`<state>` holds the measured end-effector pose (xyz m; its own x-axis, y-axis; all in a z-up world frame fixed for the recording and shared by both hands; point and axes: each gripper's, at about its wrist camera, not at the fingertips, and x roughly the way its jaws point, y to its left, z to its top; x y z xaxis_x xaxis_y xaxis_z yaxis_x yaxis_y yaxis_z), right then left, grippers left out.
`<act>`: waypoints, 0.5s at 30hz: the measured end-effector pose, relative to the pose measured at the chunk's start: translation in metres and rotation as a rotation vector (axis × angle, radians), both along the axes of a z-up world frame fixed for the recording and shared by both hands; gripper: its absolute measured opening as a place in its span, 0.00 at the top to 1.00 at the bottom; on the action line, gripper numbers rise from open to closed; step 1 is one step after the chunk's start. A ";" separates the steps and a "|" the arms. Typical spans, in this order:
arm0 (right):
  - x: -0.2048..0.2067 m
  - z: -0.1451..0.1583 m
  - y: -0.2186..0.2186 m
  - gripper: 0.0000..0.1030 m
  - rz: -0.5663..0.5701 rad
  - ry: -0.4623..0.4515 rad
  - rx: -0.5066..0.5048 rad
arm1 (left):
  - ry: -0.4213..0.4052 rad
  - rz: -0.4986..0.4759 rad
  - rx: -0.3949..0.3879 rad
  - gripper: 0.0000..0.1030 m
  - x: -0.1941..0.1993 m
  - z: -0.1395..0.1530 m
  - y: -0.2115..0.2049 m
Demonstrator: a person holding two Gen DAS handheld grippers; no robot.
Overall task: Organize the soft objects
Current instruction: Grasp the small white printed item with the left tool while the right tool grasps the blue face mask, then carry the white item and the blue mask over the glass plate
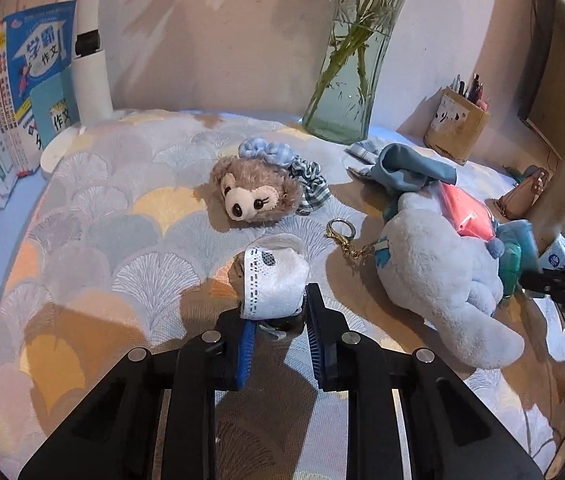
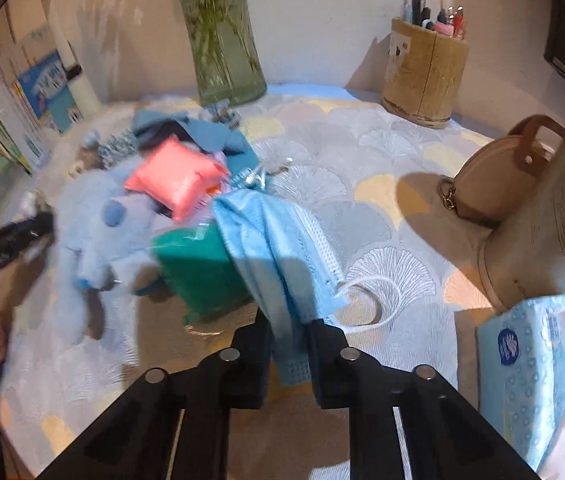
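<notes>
Sock (image 1: 272, 280), white, is pinched in my left hand-held gripper (image 1: 278, 320), right at the tips, its length running up and away from me over the table (image 1: 122, 240). The bear head (image 1: 256, 196) sits just beyond it and the blue plush (image 1: 442, 280) lies off to the right. Over there my right hand-held gripper (image 2: 288, 344) is clamped on the blue cloth (image 2: 278, 248), which drapes up-left onto the green pack (image 2: 198, 276). So each hand already has its own piece; I'd guess lifting comes next.
</notes>
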<state>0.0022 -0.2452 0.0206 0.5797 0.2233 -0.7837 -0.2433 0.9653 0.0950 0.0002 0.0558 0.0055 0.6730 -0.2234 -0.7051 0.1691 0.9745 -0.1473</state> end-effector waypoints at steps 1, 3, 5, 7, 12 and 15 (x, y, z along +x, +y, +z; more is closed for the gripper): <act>-0.004 0.003 -0.002 0.86 -0.002 -0.014 0.012 | 0.000 0.002 -0.001 0.80 0.000 0.000 0.000; -0.017 0.011 -0.006 0.86 -0.018 -0.029 0.017 | -0.006 0.007 -0.005 0.80 -0.001 0.000 0.002; -0.032 0.020 -0.009 0.86 -0.017 -0.046 0.059 | -0.018 0.011 -0.007 0.81 -0.002 0.001 0.003; -0.043 0.026 -0.012 0.86 -0.011 -0.058 0.092 | -0.026 0.001 -0.013 0.81 -0.005 0.002 0.002; -0.064 0.043 -0.019 0.86 -0.013 -0.087 0.104 | -0.024 -0.010 -0.055 0.82 -0.012 0.014 0.001; -0.077 0.058 -0.034 0.86 -0.022 -0.119 0.137 | -0.072 -0.054 -0.086 0.82 -0.027 0.044 -0.018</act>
<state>-0.0751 -0.2788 0.0790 0.6728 0.3090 -0.6722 -0.2393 0.9506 0.1975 -0.0273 0.0378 0.0495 0.7064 -0.3186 -0.6321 0.2342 0.9479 -0.2160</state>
